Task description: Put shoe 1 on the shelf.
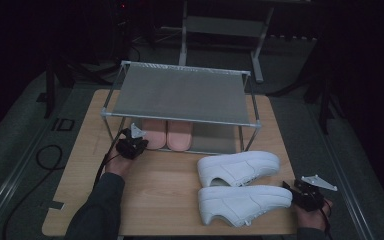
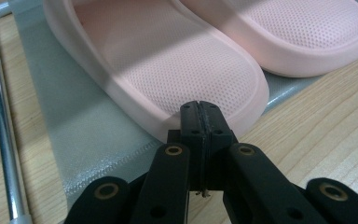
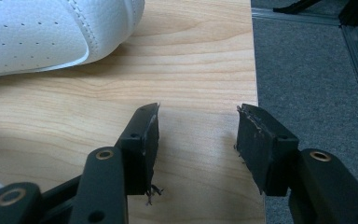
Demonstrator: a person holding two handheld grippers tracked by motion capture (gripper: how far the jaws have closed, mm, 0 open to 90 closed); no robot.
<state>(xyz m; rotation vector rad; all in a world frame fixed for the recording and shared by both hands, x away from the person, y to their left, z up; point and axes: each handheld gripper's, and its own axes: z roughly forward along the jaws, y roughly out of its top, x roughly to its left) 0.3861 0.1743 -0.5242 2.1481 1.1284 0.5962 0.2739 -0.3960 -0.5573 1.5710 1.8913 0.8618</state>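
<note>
Here the left tool point(image 2: 199, 109), jaws pressed together on nothing, noses against the pink slipper point(image 2: 168, 70) on the rack's lower shelf point(image 2: 79, 135), near the surface's far left corner. It looks light, soft and rubbery; the thick heel rim seems the best hold. The right tool point(image 3: 196, 135) rests spread at the surface's near right corner.

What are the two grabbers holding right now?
Nothing. The left gripper is shut and empty, its tip at the pink slipper. The right gripper is open beside the white sneaker.

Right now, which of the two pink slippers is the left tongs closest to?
The left-hand pink slipper on the rack's lower shelf; the shut left tongs sit at its near edge, while the other slipper lies farther right.
</note>
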